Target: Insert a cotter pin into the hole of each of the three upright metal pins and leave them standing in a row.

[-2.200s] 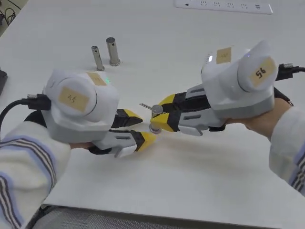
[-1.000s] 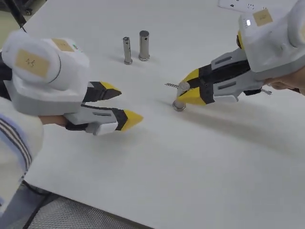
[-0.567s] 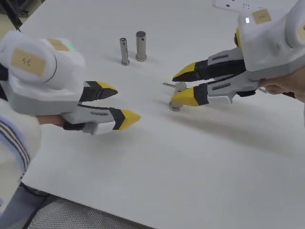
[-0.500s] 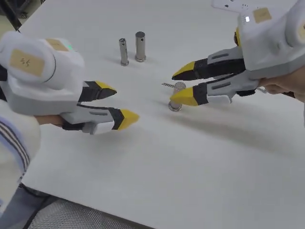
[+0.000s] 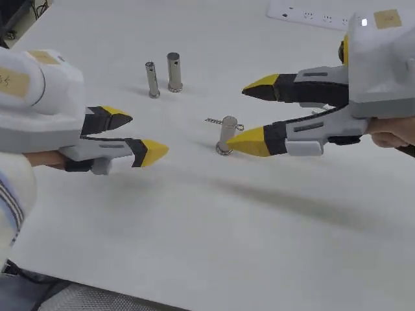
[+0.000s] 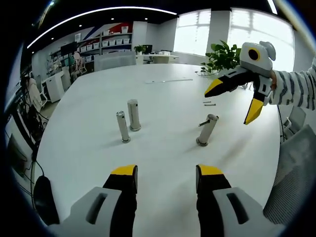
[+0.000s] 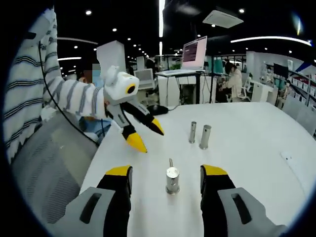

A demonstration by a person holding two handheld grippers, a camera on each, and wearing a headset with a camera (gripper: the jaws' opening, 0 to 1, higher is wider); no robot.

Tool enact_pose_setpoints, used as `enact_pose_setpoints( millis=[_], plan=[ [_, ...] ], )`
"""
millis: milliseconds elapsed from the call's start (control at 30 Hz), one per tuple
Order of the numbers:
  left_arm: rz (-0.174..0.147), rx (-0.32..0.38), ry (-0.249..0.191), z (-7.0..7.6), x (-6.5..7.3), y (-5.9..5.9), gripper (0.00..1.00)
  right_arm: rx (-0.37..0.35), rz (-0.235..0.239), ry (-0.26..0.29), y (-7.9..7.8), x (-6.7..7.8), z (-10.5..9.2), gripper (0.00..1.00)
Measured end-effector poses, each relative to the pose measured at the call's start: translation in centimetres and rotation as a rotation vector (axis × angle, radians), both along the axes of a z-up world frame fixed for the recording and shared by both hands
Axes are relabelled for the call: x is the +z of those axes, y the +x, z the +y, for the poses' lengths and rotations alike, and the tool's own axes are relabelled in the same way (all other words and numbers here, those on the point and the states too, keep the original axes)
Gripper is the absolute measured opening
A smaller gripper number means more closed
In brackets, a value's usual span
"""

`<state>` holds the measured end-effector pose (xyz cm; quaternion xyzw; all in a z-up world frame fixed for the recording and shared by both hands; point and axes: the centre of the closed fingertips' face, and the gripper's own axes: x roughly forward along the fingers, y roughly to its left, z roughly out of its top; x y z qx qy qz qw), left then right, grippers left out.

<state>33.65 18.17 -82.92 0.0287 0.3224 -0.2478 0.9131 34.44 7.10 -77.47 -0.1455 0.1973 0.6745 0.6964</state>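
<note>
Your right tool (image 5: 241,116) is wide open, gripping nothing, with the nearest metal pin (image 5: 226,133) standing on the table (image 5: 259,246) right at its jaw tips, cotter pin (image 5: 213,121) through its top. Your left tool (image 5: 144,134) is open and empty too. The thinner pin (image 5: 152,79) and thicker pin (image 5: 174,71) stand together further back.

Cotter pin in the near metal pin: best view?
Head view: cotter pin seen side-on, sticking out both sides of the metal pin. Left gripper view shows one small end; right gripper view looks along it, foreshortened.
</note>
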Motion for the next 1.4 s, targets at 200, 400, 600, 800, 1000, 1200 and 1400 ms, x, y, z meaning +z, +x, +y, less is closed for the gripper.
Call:
enact_pose_setpoints(
  millis=[200, 400, 600, 800, 1000, 1200, 1400],
  plan=[
    [0.015, -0.016, 0.009, 0.2, -0.1, 0.2, 0.48, -0.114, 0.040, -0.003, -0.2, 0.3, -2.3, 0.66],
    [0.013, -0.009, 0.016, 0.9, 0.1, 0.7, 0.48, -0.210, 0.060, 0.005, -1.1, 0.9, -4.6, 0.73],
    [0.015, 0.004, 0.024, 1.6, 0.1, 0.8, 0.48, -0.320, 0.108, 0.025, -2.2, 1.3, -6.7, 0.82],
    [0.034, 0.016, 0.019, 2.0, -0.3, 0.7, 0.48, -0.385, 0.174, 0.036, -3.5, 0.2, -8.0, 0.89],
    [0.043, 0.013, 0.019, 2.1, -0.5, 0.5, 0.48, -0.426, 0.157, -0.038, -4.6, -1.8, -9.9, 0.94],
    [0.046, 0.008, 0.032, 2.1, -1.0, 0.8, 0.47, -0.487, 0.206, -0.056, -5.8, -3.1, -11.4, 1.00],
    [0.047, 0.008, 0.033, 2.3, -1.2, 1.7, 0.48, -0.510, 0.213, -0.074, -6.7, -3.4, -12.1, 1.00]
  ],
)
